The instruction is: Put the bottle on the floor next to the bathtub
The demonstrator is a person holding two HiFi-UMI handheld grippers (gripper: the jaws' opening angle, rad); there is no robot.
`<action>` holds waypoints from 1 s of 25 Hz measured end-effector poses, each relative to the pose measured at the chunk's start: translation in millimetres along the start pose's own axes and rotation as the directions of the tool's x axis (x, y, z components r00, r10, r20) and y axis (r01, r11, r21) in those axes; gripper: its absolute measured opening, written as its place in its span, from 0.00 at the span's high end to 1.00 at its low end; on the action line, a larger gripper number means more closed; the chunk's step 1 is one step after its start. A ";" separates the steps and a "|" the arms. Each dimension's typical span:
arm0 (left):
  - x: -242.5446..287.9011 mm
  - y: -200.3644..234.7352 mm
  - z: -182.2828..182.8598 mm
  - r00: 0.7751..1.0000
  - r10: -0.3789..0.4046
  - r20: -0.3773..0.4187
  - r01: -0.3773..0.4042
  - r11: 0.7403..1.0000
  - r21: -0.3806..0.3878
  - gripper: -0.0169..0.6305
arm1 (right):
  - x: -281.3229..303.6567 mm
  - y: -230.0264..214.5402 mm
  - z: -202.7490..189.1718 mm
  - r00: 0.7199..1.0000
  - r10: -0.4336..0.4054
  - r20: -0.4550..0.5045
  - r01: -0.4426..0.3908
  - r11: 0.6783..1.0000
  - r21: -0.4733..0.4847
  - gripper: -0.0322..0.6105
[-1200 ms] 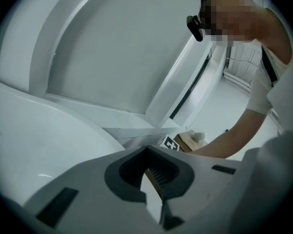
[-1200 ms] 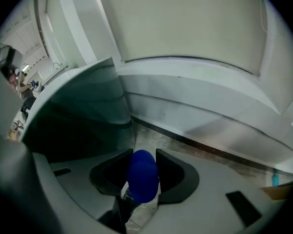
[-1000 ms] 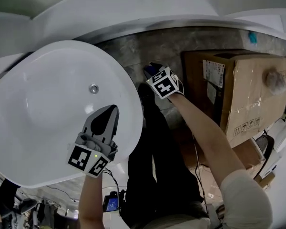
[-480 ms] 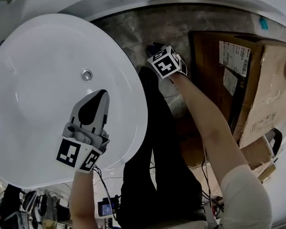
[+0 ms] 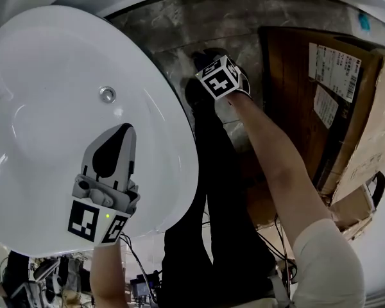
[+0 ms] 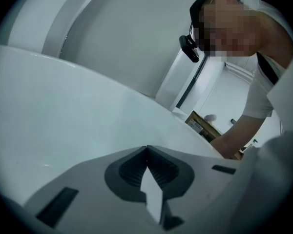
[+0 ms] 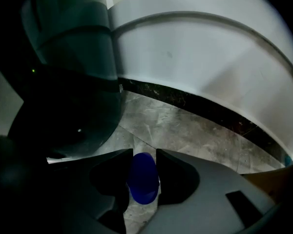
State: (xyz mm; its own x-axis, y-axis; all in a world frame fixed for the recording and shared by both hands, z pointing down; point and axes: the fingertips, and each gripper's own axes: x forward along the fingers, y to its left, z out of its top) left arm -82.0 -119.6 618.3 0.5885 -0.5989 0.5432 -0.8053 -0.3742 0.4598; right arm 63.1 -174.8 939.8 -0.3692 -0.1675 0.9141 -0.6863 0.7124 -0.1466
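Observation:
In the right gripper view a bottle's blue cap (image 7: 143,177) sits between the two dark jaws of my right gripper (image 7: 144,152), and both jaws touch it. The bottle hangs just over the grey marble floor (image 7: 185,126), close beside the bathtub's shadowed outer wall (image 7: 68,106). In the head view my right gripper (image 5: 208,63) reaches down past the white bathtub (image 5: 45,56); its marker cube hides the bottle. My left gripper (image 5: 125,128) hovers over the tub's inside, shut and empty (image 6: 146,147).
A large cardboard box (image 5: 372,108) stands on the floor to the right. The person's dark-trousered legs (image 5: 212,204) stand between tub and box. A white curved ledge (image 7: 210,57) borders the floor strip on the far side. The tub's drain (image 5: 106,94) lies ahead of the left gripper.
The head view has swung, so the tub fills more of the left. My right gripper stays low beside the tub with the bottle. My left gripper has slid slightly left and lower in view.

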 end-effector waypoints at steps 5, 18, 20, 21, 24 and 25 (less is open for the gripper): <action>-4.4 -5.3 -6.2 1.000 -0.008 -0.022 0.008 1.000 0.018 0.89 | 10.0 3.1 -16.9 1.000 0.005 -0.011 -0.005 1.000 0.003 0.70; -8.8 -0.1 -9.1 0.999 -0.004 -0.043 0.005 0.999 0.034 0.89 | 10.0 24.0 -11.8 0.995 0.090 -0.031 -0.091 0.995 -0.037 0.62; -12.5 1.3 -7.7 0.999 0.005 -0.041 -0.004 1.000 0.028 0.89 | 1.2 25.0 -8.9 0.995 0.101 -0.016 -0.102 0.995 -0.022 0.57; -15.0 1.7 -6.4 0.999 0.012 -0.039 -0.011 1.000 0.025 0.89 | -5.2 25.3 -6.3 0.994 0.106 0.002 -0.106 0.994 -0.004 0.55; -24.7 1.6 3.8 0.999 0.029 -0.027 -0.029 0.999 0.021 0.89 | -33.0 23.2 6.5 0.991 0.109 0.077 -0.114 0.992 0.060 0.53; -28.4 1.0 9.2 0.999 0.032 -0.021 -0.032 0.999 0.022 0.89 | -45.2 21.5 12.0 0.989 0.106 0.103 -0.114 0.991 0.072 0.53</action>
State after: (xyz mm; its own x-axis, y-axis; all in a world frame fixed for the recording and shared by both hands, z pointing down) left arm -100.1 -109.5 596.9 0.5634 -0.5959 0.5722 -0.8251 -0.3701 0.4270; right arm 57.5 -160.0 890.8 -0.5029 -0.1603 0.8494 -0.6830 0.6760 -0.2768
